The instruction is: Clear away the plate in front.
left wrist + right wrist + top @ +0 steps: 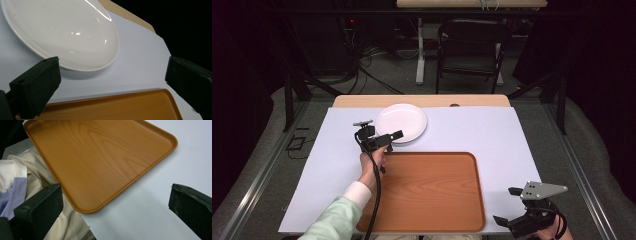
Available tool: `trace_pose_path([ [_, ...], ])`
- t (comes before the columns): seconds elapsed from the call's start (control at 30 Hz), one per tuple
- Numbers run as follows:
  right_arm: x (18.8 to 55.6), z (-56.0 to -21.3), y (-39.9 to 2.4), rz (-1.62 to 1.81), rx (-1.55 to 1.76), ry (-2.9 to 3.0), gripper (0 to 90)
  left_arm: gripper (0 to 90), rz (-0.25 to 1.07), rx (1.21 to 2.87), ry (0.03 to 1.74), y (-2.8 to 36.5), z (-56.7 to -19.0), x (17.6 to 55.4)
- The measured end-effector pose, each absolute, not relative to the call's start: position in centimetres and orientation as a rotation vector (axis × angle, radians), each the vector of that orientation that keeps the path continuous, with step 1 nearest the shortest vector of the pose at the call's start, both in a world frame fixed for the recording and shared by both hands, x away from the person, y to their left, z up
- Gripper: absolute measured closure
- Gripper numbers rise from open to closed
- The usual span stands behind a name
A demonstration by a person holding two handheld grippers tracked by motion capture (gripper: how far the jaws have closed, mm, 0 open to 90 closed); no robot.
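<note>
Dim room behind, chair (472,47) past the far edge; table (512,135) under a pale sheet. Wooden tray (437,195) lies at the near edge, nothing on it. White plate (401,123) sits near the far edge, just beyond the tray's far-left corner, flat on the sheet. Left hand-held gripper (388,138) hovers at the plate's near rim, jaws spread wide, nothing between them. Right hand-held gripper (512,207) waits at the near right corner, jaws also spread. Judgement: the step is gripping the plate. Best lower one jaw under the rim, close squarely, and lift level to avoid slipping.
</note>
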State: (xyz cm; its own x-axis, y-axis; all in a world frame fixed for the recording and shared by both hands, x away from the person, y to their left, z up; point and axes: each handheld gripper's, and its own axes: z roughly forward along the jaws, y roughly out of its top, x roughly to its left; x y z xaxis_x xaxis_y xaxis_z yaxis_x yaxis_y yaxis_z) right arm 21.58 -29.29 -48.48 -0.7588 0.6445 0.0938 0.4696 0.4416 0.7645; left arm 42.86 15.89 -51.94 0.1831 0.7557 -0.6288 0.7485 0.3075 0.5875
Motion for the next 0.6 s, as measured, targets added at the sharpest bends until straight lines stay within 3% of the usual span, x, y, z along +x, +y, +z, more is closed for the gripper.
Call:
trace_pose_path([
  [0.6,21.6,-48.5,-29.2,1.211,0.967,2.496,0.0,2.0,-0.005,1.233,1.72,15.2,-54.4,44.0],
])
